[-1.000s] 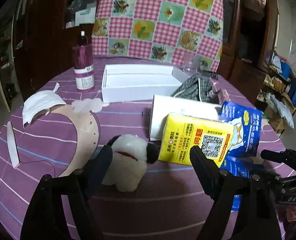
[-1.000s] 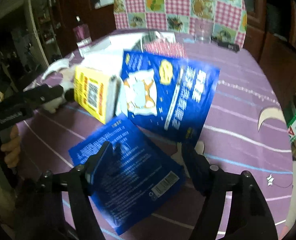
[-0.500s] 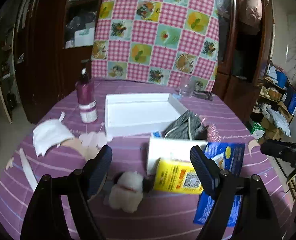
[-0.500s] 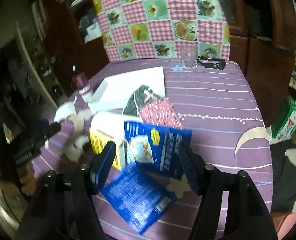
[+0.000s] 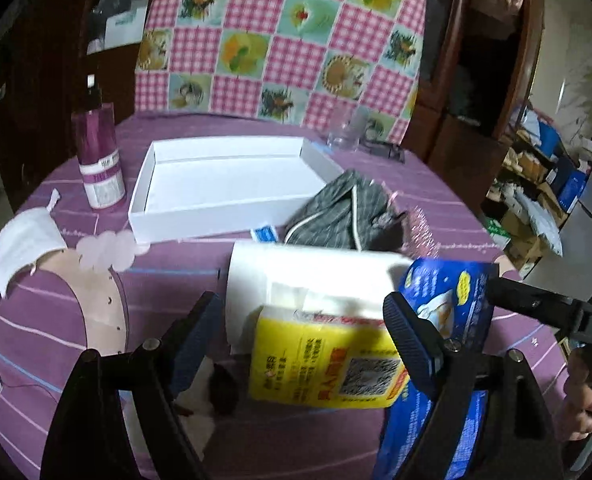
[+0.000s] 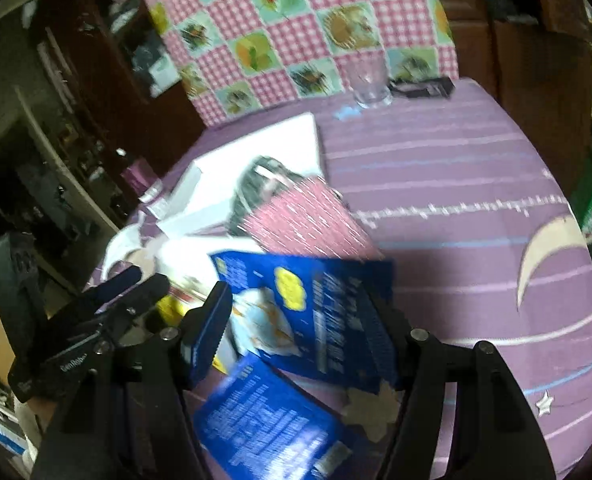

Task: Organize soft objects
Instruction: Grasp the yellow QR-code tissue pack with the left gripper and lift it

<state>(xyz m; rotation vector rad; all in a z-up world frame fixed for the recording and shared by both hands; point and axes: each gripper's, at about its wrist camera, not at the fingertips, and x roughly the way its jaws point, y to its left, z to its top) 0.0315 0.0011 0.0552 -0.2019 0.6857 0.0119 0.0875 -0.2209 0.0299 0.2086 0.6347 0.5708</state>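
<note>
My left gripper (image 5: 301, 344) is open low over the purple tablecloth. A yellow tissue pack (image 5: 327, 360) lies between its fingers, and the pads do not press on it. A white plush toy (image 5: 200, 412) with black ears is partly hidden behind the left finger. My right gripper (image 6: 296, 332) is open in front of a blue pouch (image 6: 307, 312) that leans on the yellow pack. A second blue pouch (image 6: 264, 416) lies flat below it. A grey striped cloth (image 5: 343, 212) and a pink sparkly cloth (image 6: 307, 220) lie beside the open white box (image 5: 232, 176).
A white lid (image 5: 296, 272) lies behind the yellow pack. At the left are a purple bottle (image 5: 100, 156) and a white face mask (image 5: 24, 240). A glass (image 6: 369, 80) stands at the far edge before a checked chair back (image 5: 288, 40). Cabinets surround the round table.
Both grippers pulled back and up from the table, then came forward again toward the yellow pack and the blue pouch. The right view has rolled. The objects lie where they were.
</note>
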